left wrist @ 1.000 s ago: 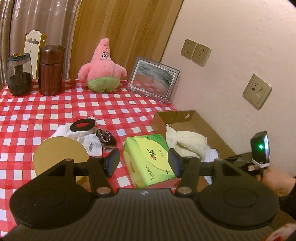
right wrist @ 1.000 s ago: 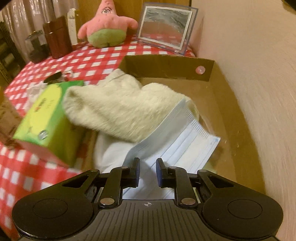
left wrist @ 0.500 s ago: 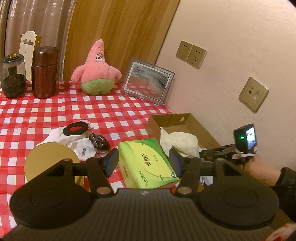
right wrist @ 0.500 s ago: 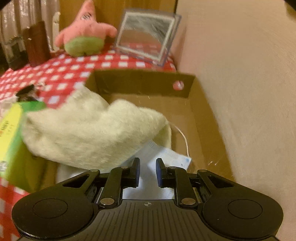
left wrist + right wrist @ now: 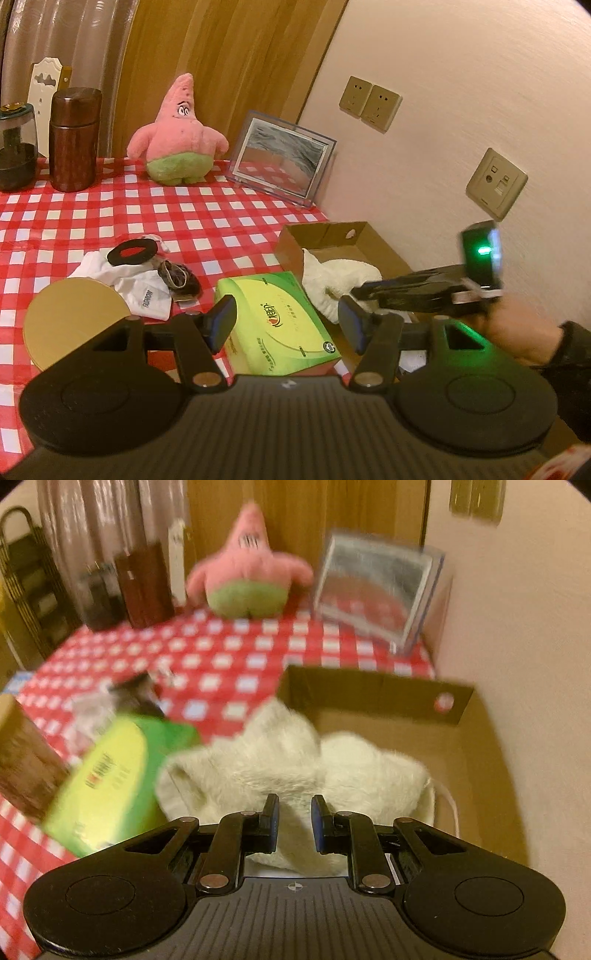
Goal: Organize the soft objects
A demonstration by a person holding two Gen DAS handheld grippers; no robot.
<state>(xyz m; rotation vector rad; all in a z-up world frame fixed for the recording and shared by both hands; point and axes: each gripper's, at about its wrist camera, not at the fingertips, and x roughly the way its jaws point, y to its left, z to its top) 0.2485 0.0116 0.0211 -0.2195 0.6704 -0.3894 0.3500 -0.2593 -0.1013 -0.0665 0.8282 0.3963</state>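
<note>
Left wrist view: the left gripper (image 5: 287, 325) has its jaws apart with nothing pinched between them. It hangs just over the near end of the green tissue pack (image 5: 277, 323), and the pads aren't touching it. Right of the pack sits the cardboard box (image 5: 325, 236) against the wall, with the cream towel (image 5: 340, 280) bunched over its left rim. The right gripper (image 5: 356, 291) comes in from the right, held in a hand (image 5: 517, 332), with its tips over the towel. Left of the pack there's a white cloth (image 5: 144, 291) with a black and red disc (image 5: 132, 252) on top, a small dark bundle (image 5: 179, 278) beside it, and a round gold board (image 5: 70, 321) nearer the camera. Far back stand the pink plush (image 5: 177, 136), a picture frame (image 5: 282, 158), a brown canister (image 5: 75, 140) and a dark jar (image 5: 14, 147).

Right wrist view is pretty blurry. The right gripper (image 5: 293, 823) shows a narrow gap between its fingers, empty as far as I can see, with the towel (image 5: 295, 760) right below and beyond them. The towel lies in the box (image 5: 476, 768), spilling over the left wall toward the pack (image 5: 107, 775). A bit of white string (image 5: 452, 805) pokes out on the towel's right. The plush (image 5: 249, 572) and frame (image 5: 376, 587) sit on the far side of the checked tablecloth (image 5: 221, 653).
</note>
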